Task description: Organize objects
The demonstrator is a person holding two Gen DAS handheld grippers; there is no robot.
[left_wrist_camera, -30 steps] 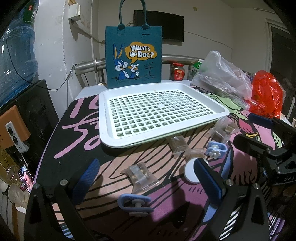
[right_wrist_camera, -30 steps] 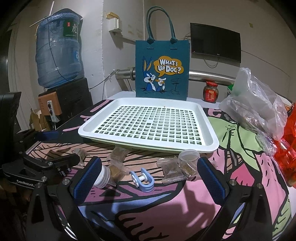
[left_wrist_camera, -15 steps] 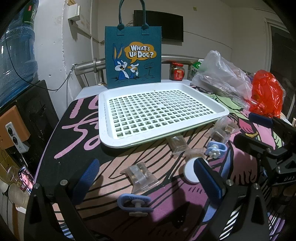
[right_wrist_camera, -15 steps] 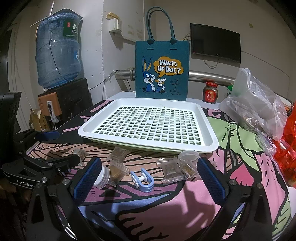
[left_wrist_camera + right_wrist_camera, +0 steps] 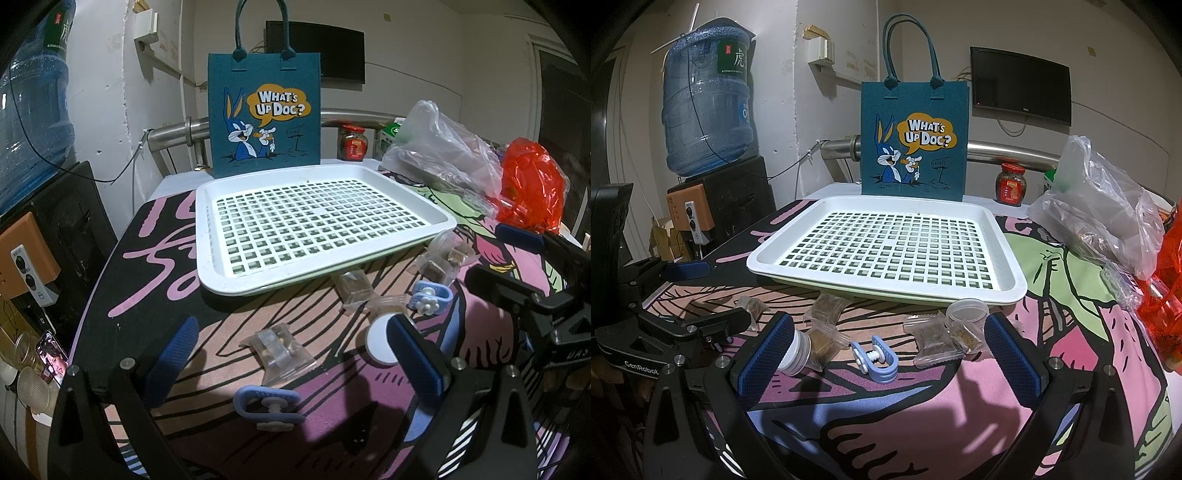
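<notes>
A white slotted tray (image 5: 317, 221) (image 5: 886, 251) lies empty on the patterned tablecloth. In front of it are small clear packets (image 5: 279, 349) (image 5: 932, 338), blue clips (image 5: 267, 404) (image 5: 875, 356), a white-capped jar on its side (image 5: 382, 345) (image 5: 796, 352) and a clear round lid (image 5: 967, 312). My left gripper (image 5: 295, 362) is open, low over the near edge, with a packet and a clip between its fingers, untouched. My right gripper (image 5: 886, 362) is open too, with the other clip and packets ahead of it. Each gripper shows at the side of the other's view.
A teal cartoon tote bag (image 5: 264, 114) (image 5: 914, 138) stands upright behind the tray. Clear plastic bags (image 5: 1100, 206) and a red bag (image 5: 532, 188) crowd the right side. A red-lidded jar (image 5: 1010, 182) sits at the back. A water jug (image 5: 707, 96) stands left of the table.
</notes>
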